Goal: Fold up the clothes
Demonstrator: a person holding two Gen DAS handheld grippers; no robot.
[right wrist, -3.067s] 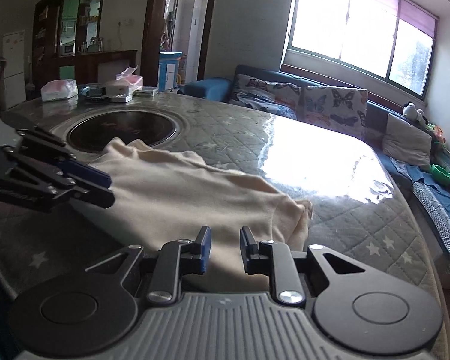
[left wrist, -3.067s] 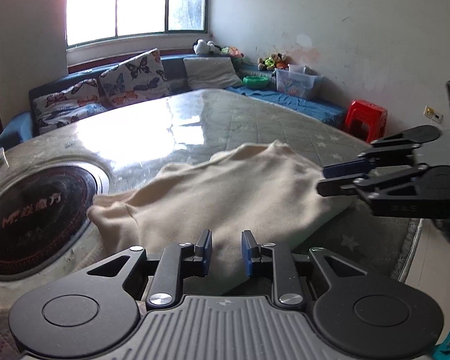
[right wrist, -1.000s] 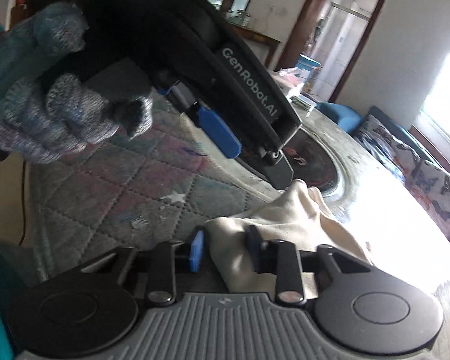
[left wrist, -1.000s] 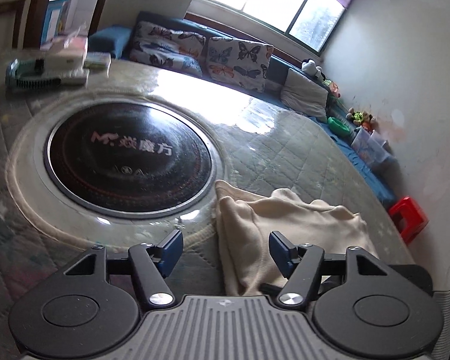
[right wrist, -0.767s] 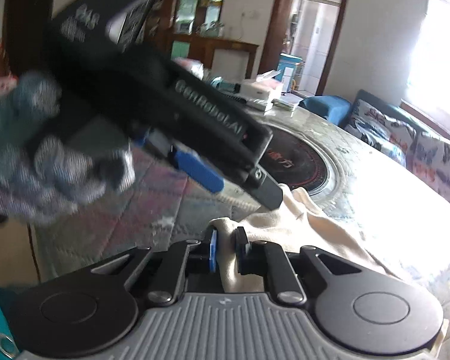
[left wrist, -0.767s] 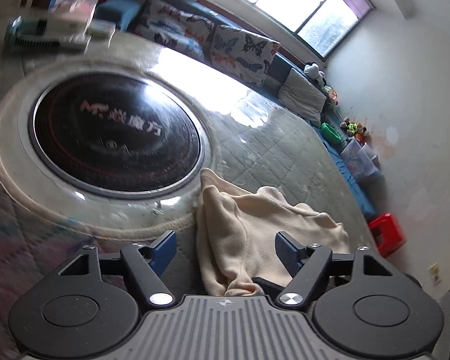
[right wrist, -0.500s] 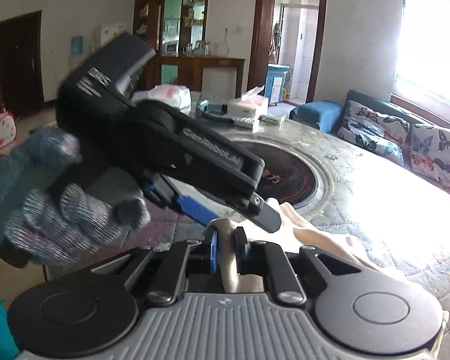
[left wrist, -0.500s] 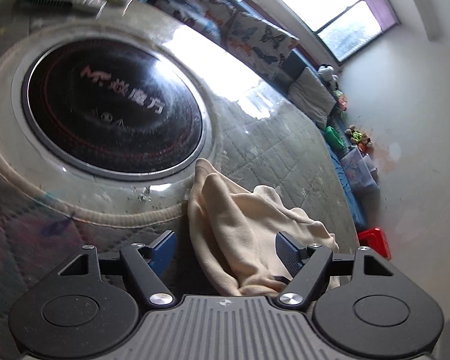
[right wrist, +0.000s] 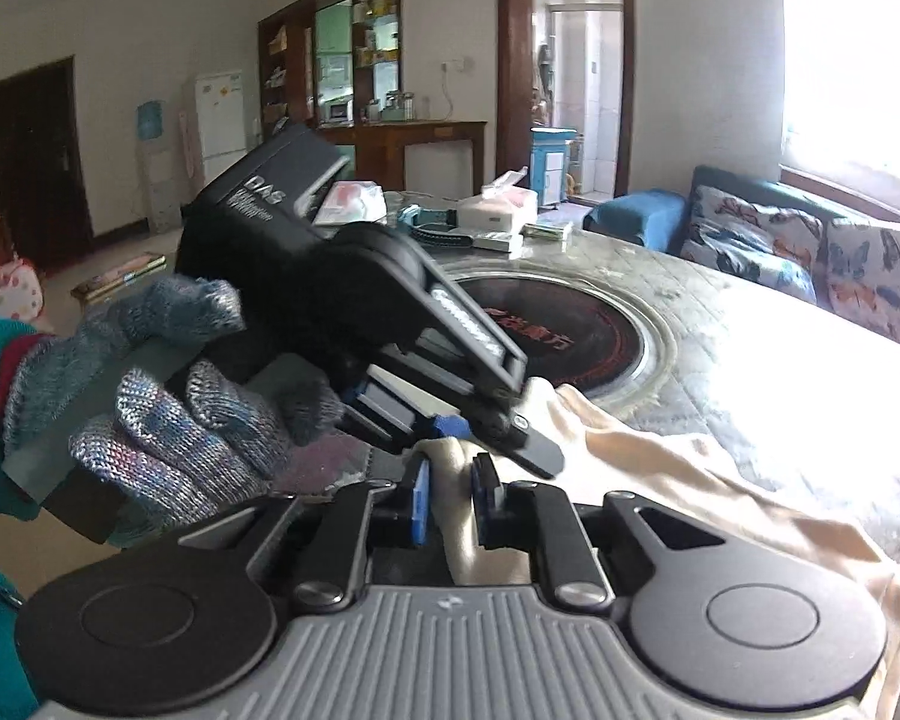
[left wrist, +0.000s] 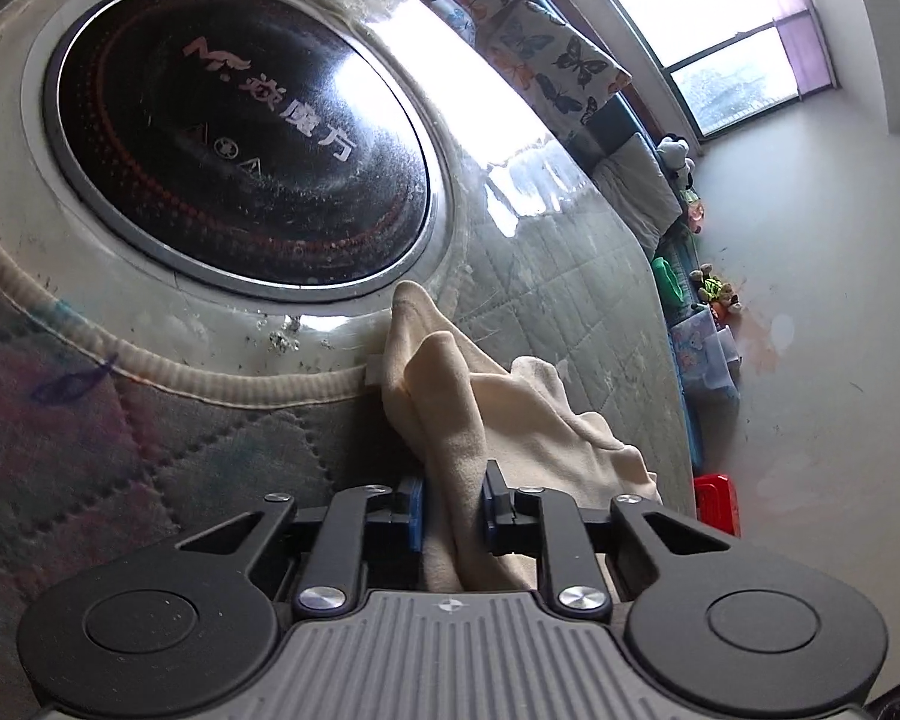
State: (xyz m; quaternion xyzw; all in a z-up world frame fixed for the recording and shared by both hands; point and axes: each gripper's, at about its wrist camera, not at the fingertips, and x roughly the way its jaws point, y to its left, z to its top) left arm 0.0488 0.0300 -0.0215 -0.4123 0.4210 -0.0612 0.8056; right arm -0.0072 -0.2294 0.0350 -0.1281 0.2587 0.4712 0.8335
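Note:
A cream garment [left wrist: 480, 396] lies bunched on the quilted table beside the black round cooktop [left wrist: 234, 138]. My left gripper [left wrist: 453, 510] is shut on a raised fold of it, cloth filling the gap between the blue pads. In the right wrist view the same cream garment [right wrist: 690, 480] trails off to the right, and my right gripper [right wrist: 453, 495] is shut on its near edge. The left gripper [right wrist: 480, 426], held by a knit-gloved hand [right wrist: 168, 414], crosses just above and in front of the right one, almost touching it.
The cooktop [right wrist: 564, 330] is set into the table [left wrist: 570, 276] just behind the garment. Tissue boxes and small items [right wrist: 498, 210] sit at the table's far end. A sofa with butterfly cushions [right wrist: 810, 252] runs along the window. A red stool [left wrist: 717, 498] stands on the floor.
My left gripper, open half a second ago, has shut on the garment's fold and tipped closer to the table. The right gripper stays shut on the cloth, with the left tool now closer to it.

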